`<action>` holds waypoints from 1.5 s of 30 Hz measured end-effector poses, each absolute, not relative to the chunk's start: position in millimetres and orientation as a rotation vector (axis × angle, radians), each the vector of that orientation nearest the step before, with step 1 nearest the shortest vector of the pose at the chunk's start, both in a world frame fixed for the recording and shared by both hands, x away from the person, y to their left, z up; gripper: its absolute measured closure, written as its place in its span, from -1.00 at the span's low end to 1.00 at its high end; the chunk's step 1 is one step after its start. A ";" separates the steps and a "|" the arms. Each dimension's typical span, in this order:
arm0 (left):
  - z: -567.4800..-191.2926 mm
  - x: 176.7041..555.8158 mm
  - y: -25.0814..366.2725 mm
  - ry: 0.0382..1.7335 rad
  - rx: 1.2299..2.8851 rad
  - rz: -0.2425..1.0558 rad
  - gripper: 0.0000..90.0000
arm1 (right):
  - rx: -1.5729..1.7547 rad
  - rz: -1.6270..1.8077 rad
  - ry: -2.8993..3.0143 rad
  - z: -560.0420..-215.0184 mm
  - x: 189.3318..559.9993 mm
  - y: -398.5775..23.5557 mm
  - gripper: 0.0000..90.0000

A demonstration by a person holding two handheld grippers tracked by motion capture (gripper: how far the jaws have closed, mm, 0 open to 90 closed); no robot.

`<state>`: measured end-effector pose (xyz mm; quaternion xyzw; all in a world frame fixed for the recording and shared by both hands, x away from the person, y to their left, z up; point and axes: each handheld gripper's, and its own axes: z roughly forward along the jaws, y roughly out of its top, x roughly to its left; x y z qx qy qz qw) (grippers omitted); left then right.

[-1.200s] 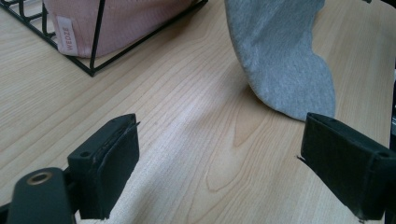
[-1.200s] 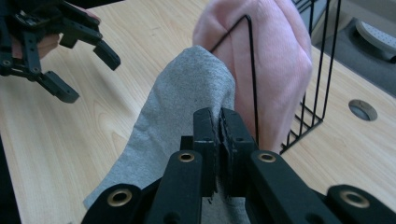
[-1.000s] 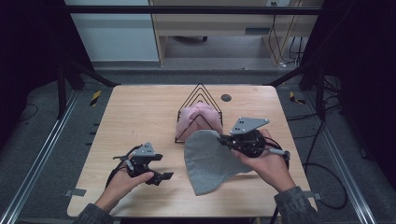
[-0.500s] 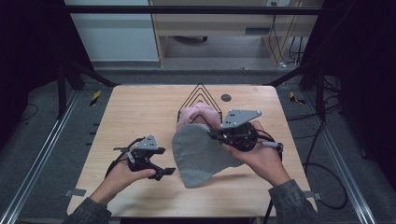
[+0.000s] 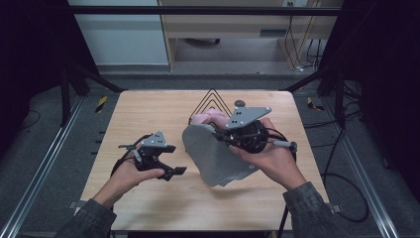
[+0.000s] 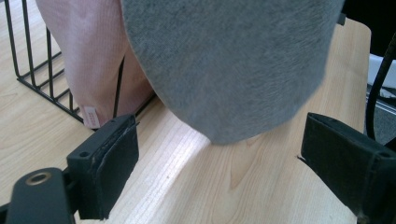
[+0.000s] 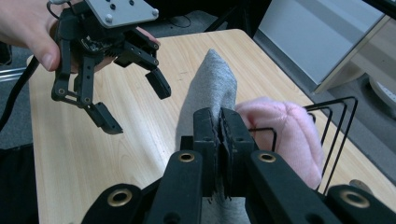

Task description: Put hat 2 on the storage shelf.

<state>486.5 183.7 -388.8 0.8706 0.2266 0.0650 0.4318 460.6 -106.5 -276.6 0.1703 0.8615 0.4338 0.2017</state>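
Wooden table [image 5: 148, 114] below, right hand-held gripper [image 7: 219, 128] pinches grey cloth [image 7: 212, 81]; left hand-held gripper [image 5: 171, 166] gapes.

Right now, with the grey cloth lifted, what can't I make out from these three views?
- Pink cloth on the wire rack: high view, mostly behind the grey cloth and right gripper.
- Small dark round thing on the table: high view, too small to identify.
- Grey cloth's top: left gripper view, cut off by the upper edge.
- Pink cloth's label: left gripper view, unreadable.

The grey cloth [image 5: 215, 156] hides most of the pink cloth [image 5: 210, 118] and wire rack [image 5: 212, 99] near the worktop's far edge.
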 end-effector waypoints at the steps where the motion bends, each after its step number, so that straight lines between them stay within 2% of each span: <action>1: -387.3 487.3 183.3 0.558 2.173 0.165 -0.76 | 0.469 1.213 2.405 -274.2 460.8 -105.1 0.92; 17: -371.0 494.7 182.5 0.548 2.177 0.181 -0.73 | 0.438 1.245 2.397 -258.3 456.3 -97.5 0.92; 20: -370.0 497.9 179.2 0.570 2.152 0.170 -0.57 | 0.439 1.241 2.397 -259.4 455.6 -97.0 0.92; 38: -378.3 507.9 167.9 0.541 2.166 0.163 -0.55 | 0.440 1.273 2.401 -260.7 457.3 -94.2 0.92; 41: -380.8 512.1 166.5 0.549 2.163 0.160 -0.40 | 0.436 1.277 2.400 -259.2 457.3 -93.4 0.92; 45: -381.5 513.3 165.7 0.552 2.160 0.167 0.16 | 0.447 1.282 2.396 -260.1 458.8 -94.5 0.92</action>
